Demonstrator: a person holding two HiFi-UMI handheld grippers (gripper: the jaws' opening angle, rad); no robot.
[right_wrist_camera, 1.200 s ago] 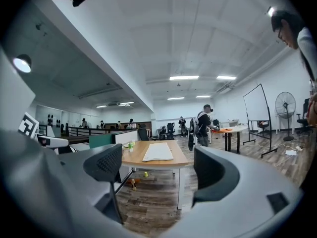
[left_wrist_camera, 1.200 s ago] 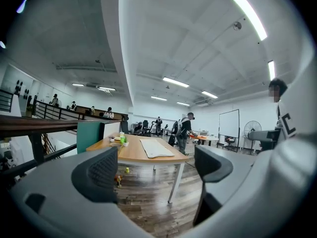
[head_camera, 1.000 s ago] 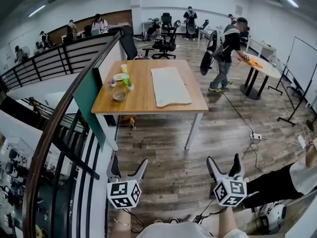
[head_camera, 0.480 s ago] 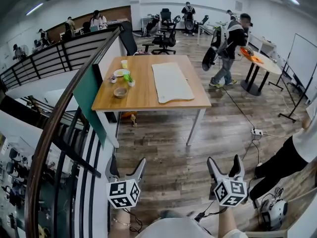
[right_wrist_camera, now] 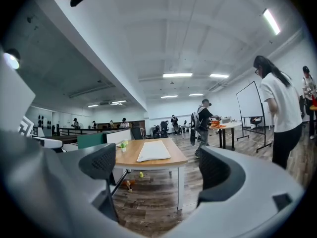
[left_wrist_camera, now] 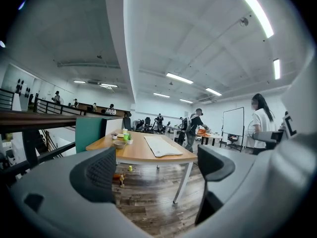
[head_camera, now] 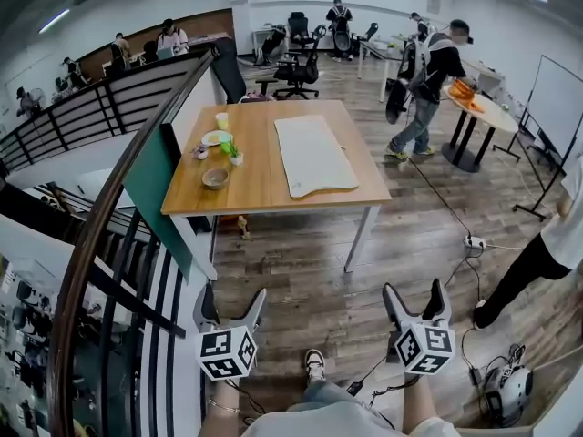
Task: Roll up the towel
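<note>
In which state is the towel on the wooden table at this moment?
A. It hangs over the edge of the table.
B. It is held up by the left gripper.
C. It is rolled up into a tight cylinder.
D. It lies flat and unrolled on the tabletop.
D: the towel lies spread flat on the table, and both grippers are far from it, open and empty.

No legible txt, nos. or brand names anywhere. The cube [head_camera: 228, 353] on the left tool [head_camera: 232, 297] & its twin on the right tool [head_camera: 414, 291] show only b/w square marker patterns, no letters. The whiteboard [head_camera: 556, 107] shows no readable writing.
</note>
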